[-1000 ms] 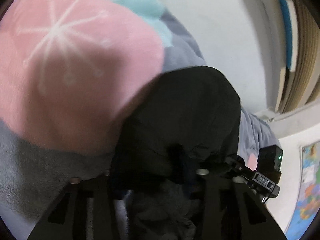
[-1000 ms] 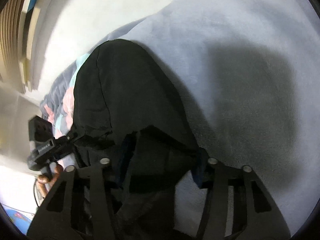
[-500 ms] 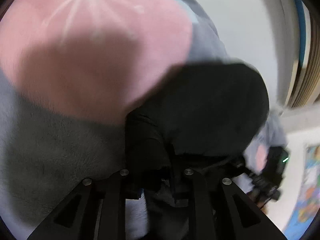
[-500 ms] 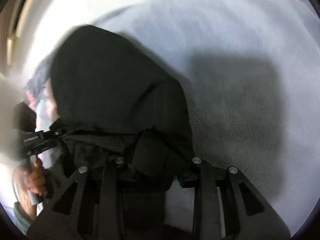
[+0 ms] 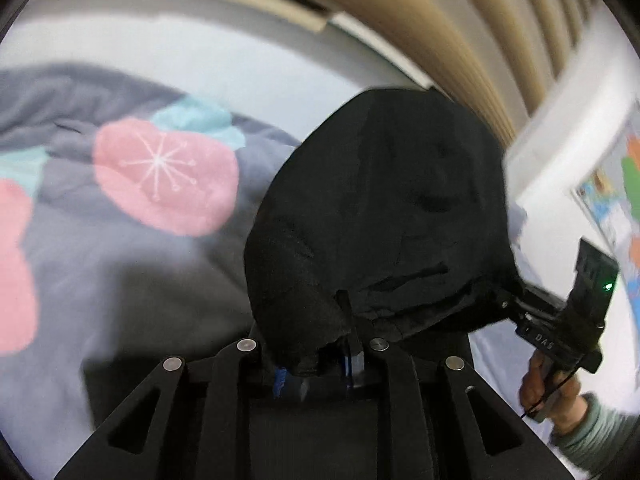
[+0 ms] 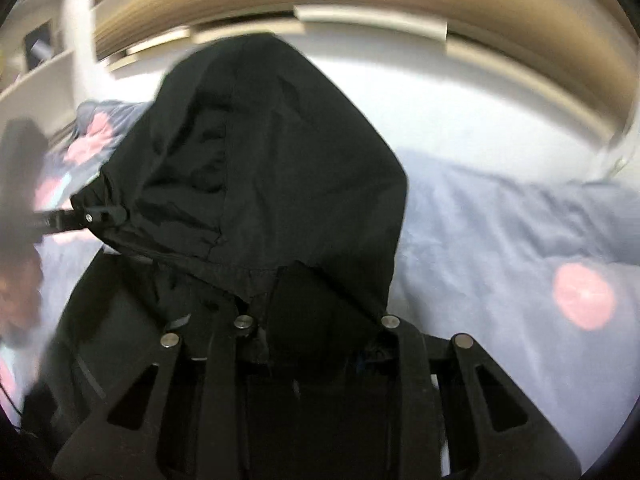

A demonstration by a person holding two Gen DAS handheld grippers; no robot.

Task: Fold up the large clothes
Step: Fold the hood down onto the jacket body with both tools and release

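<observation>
Both grippers, left (image 5: 316, 364) & right (image 6: 316, 344), jaws clamped on black hooded jacket (image 5: 380, 216), lifting it off bed (image 5: 120, 272) to spread hood flat for folding.

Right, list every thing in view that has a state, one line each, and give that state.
Black hooded jacket: lifted off the bed, held at two spots, hood draped forward.
Left gripper: shut on the jacket fabric.
Right gripper: shut on the jacket fabric.
Grey fleece blanket with pink circles: spread out on the bed, rumpled.
Small green light on the right gripper's black housing: lit.
</observation>
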